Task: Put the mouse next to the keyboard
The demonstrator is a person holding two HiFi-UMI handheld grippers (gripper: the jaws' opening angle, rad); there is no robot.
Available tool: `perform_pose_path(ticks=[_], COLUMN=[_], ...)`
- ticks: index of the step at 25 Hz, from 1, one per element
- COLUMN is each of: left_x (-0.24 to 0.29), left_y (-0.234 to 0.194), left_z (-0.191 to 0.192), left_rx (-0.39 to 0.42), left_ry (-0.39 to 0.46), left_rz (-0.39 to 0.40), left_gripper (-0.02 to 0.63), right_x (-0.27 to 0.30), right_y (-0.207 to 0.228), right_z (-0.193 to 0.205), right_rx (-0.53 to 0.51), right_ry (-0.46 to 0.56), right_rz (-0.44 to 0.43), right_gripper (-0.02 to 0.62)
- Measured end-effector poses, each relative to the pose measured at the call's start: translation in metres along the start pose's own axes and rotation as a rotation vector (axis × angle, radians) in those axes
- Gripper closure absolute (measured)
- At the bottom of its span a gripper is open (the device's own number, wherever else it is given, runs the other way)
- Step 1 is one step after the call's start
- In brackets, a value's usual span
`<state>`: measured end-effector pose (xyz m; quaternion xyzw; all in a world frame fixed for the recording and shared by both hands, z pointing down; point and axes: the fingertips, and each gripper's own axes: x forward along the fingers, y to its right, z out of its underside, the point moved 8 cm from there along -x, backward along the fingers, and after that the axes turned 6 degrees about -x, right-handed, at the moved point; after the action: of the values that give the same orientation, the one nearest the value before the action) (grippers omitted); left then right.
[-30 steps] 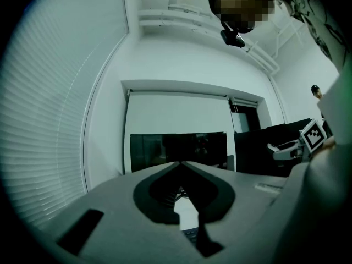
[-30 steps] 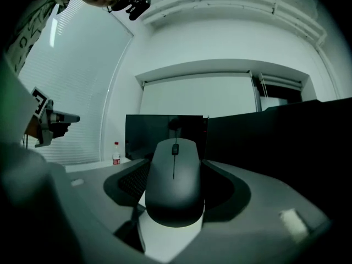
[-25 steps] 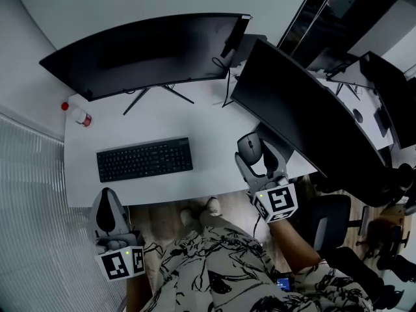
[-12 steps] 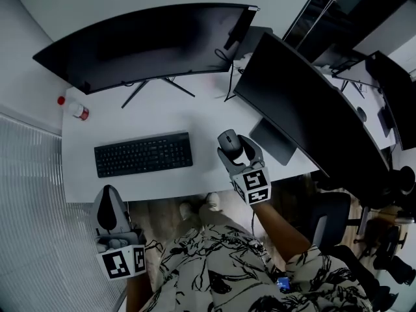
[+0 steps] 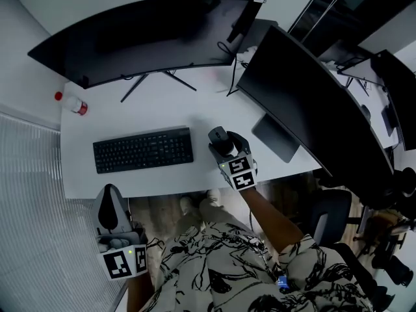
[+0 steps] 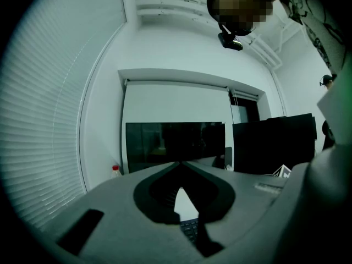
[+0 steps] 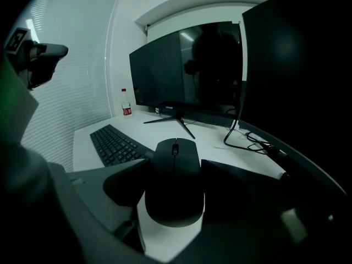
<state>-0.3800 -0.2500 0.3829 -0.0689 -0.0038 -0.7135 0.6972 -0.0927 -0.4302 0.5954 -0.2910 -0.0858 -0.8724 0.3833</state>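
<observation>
A dark mouse sits between the jaws of my right gripper, which is shut on its sides. It is low over the white desk, a short gap to the right of the black keyboard. In the right gripper view the mouse fills the space in my right gripper, with the keyboard ahead on the left. I cannot tell whether the mouse touches the desk. My left gripper hangs shut and empty below the desk's front edge; its view shows my left gripper with tips together.
A wide curved monitor stands behind the keyboard on thin legs. A second monitor with a flat base stands at the right. A red-capped bottle is at the desk's far left corner. Cables lie behind the mouse.
My right gripper has carried the mouse left, from beside the second monitor's base to near the keyboard's right end. The left gripper has stayed put.
</observation>
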Motion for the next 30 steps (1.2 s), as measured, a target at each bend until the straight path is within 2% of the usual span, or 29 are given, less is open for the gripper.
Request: perform_pose_path(ticks=[15, 30], left_x=[0.009, 0.011], left_y=[0.004, 0.003], left_z=[0.011, 0.015], left_rx=[-0.009, -0.01], left_ry=[-0.04, -0.057], left_rz=[0.002, 0.0], left_gripper=[0.609, 0.609], right_x=[0.055, 0.076], right_y=[-0.004, -0.005], right_z=[0.035, 0.045], right_rx=[0.006, 0.011], right_ry=[-0.203, -0.274], right_rz=[-0.057, -0.057], right_gripper=[0.295, 0.295])
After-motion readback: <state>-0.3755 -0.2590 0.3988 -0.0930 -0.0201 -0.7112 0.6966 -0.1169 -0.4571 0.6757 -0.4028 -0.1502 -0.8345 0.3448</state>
